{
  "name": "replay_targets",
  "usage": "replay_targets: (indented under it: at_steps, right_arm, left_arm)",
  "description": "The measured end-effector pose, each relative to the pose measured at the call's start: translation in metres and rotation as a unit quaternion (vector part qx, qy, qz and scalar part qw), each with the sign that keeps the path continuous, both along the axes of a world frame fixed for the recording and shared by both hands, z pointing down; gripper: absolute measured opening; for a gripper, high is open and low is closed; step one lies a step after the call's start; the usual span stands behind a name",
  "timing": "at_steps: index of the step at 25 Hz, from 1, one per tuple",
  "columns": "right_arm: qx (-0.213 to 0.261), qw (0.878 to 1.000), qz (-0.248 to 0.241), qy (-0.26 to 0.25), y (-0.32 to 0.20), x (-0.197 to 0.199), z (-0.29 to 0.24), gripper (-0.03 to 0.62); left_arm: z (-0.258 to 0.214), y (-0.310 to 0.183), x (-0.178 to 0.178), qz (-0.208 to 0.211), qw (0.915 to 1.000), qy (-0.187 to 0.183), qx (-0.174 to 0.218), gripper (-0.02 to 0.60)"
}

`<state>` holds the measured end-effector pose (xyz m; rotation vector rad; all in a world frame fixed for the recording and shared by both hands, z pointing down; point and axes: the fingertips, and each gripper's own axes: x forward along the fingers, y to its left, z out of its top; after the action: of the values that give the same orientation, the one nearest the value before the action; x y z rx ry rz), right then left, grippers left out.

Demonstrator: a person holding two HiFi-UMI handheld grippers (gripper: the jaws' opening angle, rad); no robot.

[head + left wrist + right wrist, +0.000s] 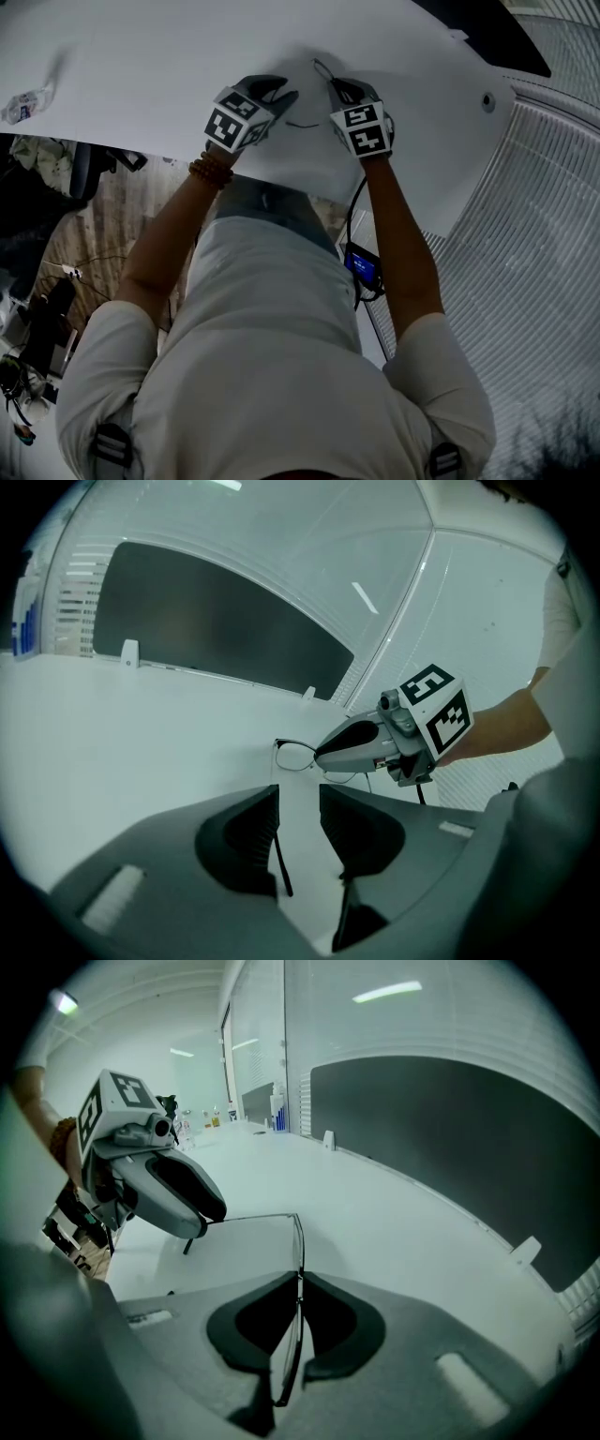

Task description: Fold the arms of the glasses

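Both hand-held grippers are down on the white worktop [169,66], with the glasses [296,1241] strung between them. The right hand-held gripper [300,1277] is clenched on the front of the glasses: its own view shows the two pads pressed together, with the thin frame standing edge-on in the pinch and sticking out past the tips. From the left gripper view you can see that same hand-held gripper [366,747] with one lens rim [292,755] poking out just ahead of its nose.

The left hand-held gripper [298,791] is released. Its pads sit apart with bare worktop showing in the gap. One glasses arm [278,855] runs between them, right up along the inner face of the pad on the view's left side. Can't tell if it's actually touching.

In the right gripper view that arm [248,1217] runs sideways from the frame's corner, straight to the tip of the left hand-held gripper [159,1190], so it's swung out, not folded.
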<state>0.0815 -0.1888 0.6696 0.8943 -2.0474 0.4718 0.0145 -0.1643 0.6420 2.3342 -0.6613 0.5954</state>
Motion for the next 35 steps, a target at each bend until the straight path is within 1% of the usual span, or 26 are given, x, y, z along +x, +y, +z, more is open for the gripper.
replay_targets:
  at_steps: [2, 4, 8, 10, 14, 21, 25, 32, 35]
  right_arm:
    - [0.002, 1.0, -0.001, 0.001, 0.0, -0.001, 0.0, 0.018]
    - [0.003, 1.0, -0.001, 0.002, 0.0, -0.002, 0.0, 0.018]
    - [0.002, 1.0, 0.0, 0.002, 0.001, -0.003, 0.001, 0.018]
    - [0.003, 1.0, 0.0, 0.003, 0.0, -0.004, 0.001, 0.018]
    - [0.004, 1.0, 0.003, 0.004, 0.001, -0.001, 0.001, 0.018]
    - [0.01, 1.0, 0.002, 0.013, 0.0, -0.002, 0.001, 0.018]
    - [0.012, 1.0, 0.0, 0.014, 0.001, -0.003, 0.002, 0.018]
    - [0.023, 0.999, -0.023, 0.028, 0.005, -0.006, 0.003, 0.018]
    - [0.025, 0.999, -0.029, 0.03, 0.006, -0.006, 0.003, 0.018]
  left_arm:
    - [0.003, 0.002, -0.002, 0.004, 1.0, -0.001, -0.003, 0.14]
    - [0.002, 0.0, -0.003, 0.003, 1.0, -0.006, 0.002, 0.141]
    - [-0.001, -0.005, -0.008, -0.014, 0.9997, -0.014, 0.016, 0.146]
    - [0.004, -0.003, -0.01, -0.014, 0.9996, -0.02, 0.011, 0.149]
    - [0.015, 0.008, -0.008, 0.001, 0.9996, -0.026, -0.012, 0.149]
    - [0.013, 0.017, 0.005, 0.008, 0.9997, -0.011, -0.02, 0.147]
    - [0.013, 0.023, 0.015, 0.02, 0.9994, -0.006, -0.027, 0.141]
    - [0.012, 0.021, 0.033, 0.039, 0.9988, 0.007, -0.03, 0.138]
    - [0.013, 0.015, 0.039, 0.044, 0.9987, 0.003, -0.024, 0.133]
